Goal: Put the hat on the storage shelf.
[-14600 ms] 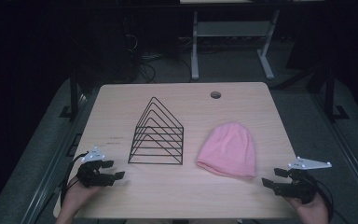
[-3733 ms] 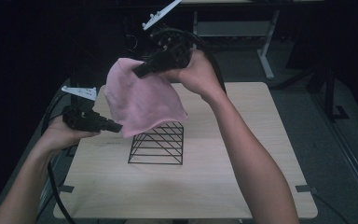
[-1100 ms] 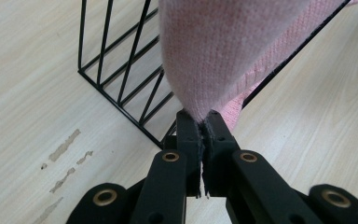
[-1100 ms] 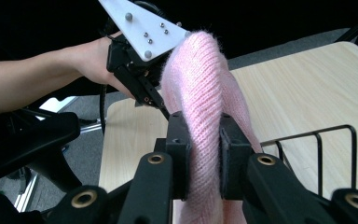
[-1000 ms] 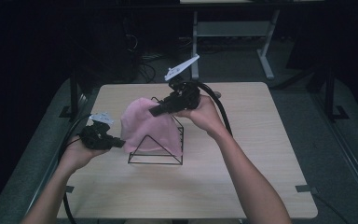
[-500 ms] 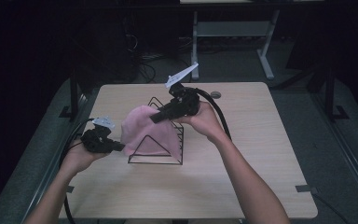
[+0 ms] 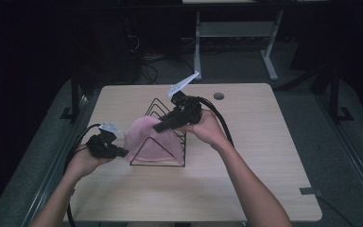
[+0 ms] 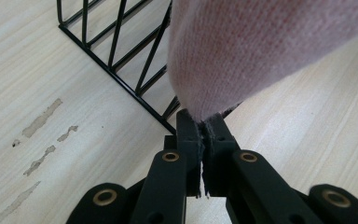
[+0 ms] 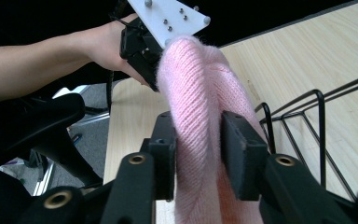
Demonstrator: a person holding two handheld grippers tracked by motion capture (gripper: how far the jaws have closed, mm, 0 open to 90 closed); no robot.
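High view: worktop (image 7: pixel 264 179) carries a black wire rack (image 7: pixel 163 137) of triangular frames, w/ a pink knit hat (image 7: pixel 144 142) draped over its near-left end. Hat sits between the two sets of fingers, stretched from one to the other.

Left gripper (image 7: pixel 122 152): at hat's lower left edge, beside rack's corner. Left gripper view confirms fingers (image 8: pixel 189 135) clamped together on a thin bit of hat (image 8: pixel 261 46) hem; fabric rises straight off the tips, rack (image 8: pixel 121 60) base wire just beyond them.

Right gripper (image 7: pixel 159 126): over rack's ridge, at hat's upper right. Right gripper view shows a thick fold of hat (image 9: pixel 200 116) lying between its fingers (image 9: pixel 237 144); they have just been opening. Gap looks slight on the one side, pads no longer appear to squeeze the knit — judged released or nearly so. Left gripper (image 9: pixel 142 46) seen beyond the fold, under its grey plate.

Step in hand (judgement): hat being set down over rack; right side letting go, left side not yet.

Next move calls for: right fingers spread fully and back off w/o snagging the knit on pads or wires; then left fingers release hem once hat hangs settled. Risk: hat sliding off ridge toward left fingers if hem is pulled.
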